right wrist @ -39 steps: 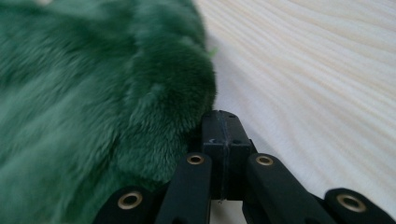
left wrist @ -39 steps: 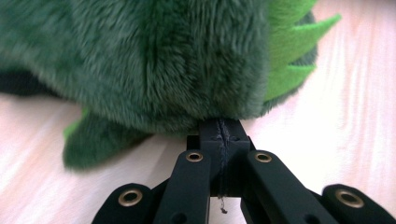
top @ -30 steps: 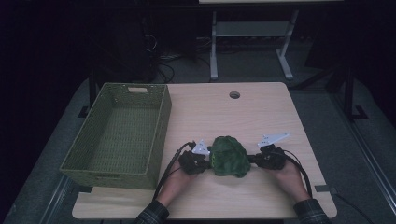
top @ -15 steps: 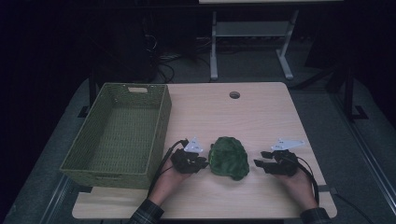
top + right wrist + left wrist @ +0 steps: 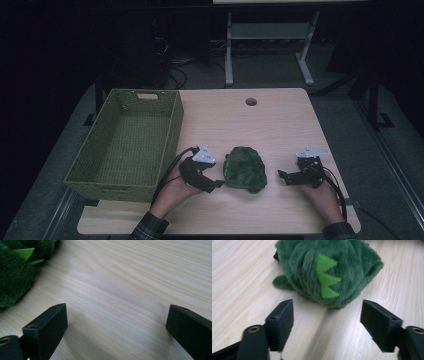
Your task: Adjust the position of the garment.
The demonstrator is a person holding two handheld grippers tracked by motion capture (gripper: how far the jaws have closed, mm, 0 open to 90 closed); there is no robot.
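Green plush toy [image 5: 244, 169] lies free on the table [image 5: 280, 125].
Left gripper [image 5: 216, 184] and right gripper [image 5: 283, 176] have just been opening; both stand spread, nothing between.

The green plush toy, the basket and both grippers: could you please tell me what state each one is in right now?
Green plush toy: lying on the table, free of both grippers.
Green woven basket: upright, empty.
Left gripper: open, jaws just opened, nothing between them, next to the toy.
Right gripper: open, jaws just opened, bare wood between them, apart from the toy.
Wooden table: flat, cable hole uncovered.
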